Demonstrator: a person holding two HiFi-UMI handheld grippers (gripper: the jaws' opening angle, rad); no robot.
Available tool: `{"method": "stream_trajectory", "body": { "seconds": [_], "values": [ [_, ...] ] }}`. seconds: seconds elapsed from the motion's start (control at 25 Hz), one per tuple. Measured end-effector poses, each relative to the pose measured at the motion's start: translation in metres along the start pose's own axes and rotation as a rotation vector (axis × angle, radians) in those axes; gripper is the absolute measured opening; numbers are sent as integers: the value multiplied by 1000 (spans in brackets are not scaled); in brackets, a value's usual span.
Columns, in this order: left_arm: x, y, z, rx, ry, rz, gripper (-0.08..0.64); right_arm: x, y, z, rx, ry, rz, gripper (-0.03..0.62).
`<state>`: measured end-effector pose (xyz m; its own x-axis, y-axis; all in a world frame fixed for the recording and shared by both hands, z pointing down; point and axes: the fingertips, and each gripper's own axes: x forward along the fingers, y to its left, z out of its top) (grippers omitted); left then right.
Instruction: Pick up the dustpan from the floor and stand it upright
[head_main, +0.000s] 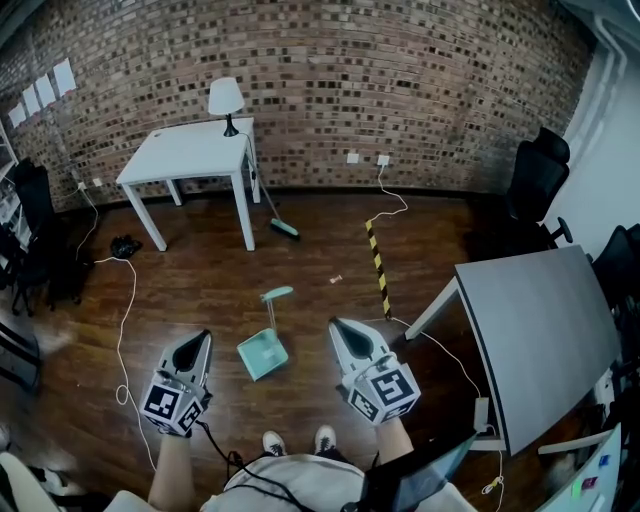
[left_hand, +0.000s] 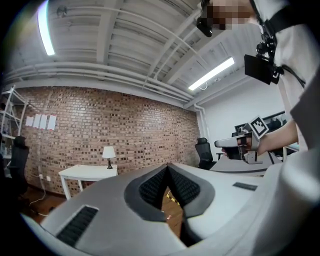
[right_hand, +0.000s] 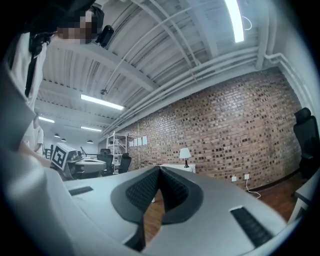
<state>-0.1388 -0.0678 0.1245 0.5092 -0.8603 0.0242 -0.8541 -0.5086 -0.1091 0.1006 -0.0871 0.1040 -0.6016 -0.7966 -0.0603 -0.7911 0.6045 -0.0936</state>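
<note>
A mint-green dustpan (head_main: 264, 352) lies flat on the dark wood floor, its long handle (head_main: 276, 296) reaching away from me. My left gripper (head_main: 198, 342) hovers just left of the pan, shut and empty. My right gripper (head_main: 340, 329) hovers to the right of the pan, also shut with nothing in it. Both point level, well above the floor. In the left gripper view the jaw tips (left_hand: 168, 167) meet; the right gripper (left_hand: 239, 143) shows at the far right there. In the right gripper view the tips (right_hand: 160, 169) meet too. The dustpan is in neither gripper view.
A white table (head_main: 190, 152) with a lamp (head_main: 226, 100) stands at the brick wall, a broom (head_main: 274, 213) leaning by its leg. A grey desk (head_main: 540, 330) fills the right. A black-and-yellow strip (head_main: 378, 262) and cables (head_main: 124, 330) lie on the floor. Black chairs (head_main: 534, 180) stand at the back right.
</note>
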Motion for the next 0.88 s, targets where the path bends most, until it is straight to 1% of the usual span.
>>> {"method": "stream_trajectory", "body": {
  "seconds": [0.12,0.16,0.24,0.36,0.44,0.56,0.68,0.76,0.88],
  "values": [
    [-11,14,-9,-18,41,30,-5,5,15,-4,6,18,-16,-18],
    [-15,16,-11,-18,54,27,-5,5,19,-4,6,26,-30,-18],
    [-24,16,-13,-2,64,-21,-5,5,30,-3,6,30,-66,-18],
    [-36,4,-12,34,37,-130,-5,1,43,6,32,-16,-106,-17],
    [-41,-13,-17,50,25,-170,-5,-11,48,5,36,-32,-108,-18],
    [-54,-39,-31,24,40,-175,-5,-41,58,-8,40,-9,-97,-17],
    [-67,-62,-31,13,49,-181,-5,-69,66,-9,74,-7,-81,-17],
    [-82,-87,-29,25,53,-185,-3,-101,74,-13,69,13,-68,-15],
    [-109,-130,-22,34,40,-158,-3,-163,85,-20,50,38,-50,-15]
  ]
}}
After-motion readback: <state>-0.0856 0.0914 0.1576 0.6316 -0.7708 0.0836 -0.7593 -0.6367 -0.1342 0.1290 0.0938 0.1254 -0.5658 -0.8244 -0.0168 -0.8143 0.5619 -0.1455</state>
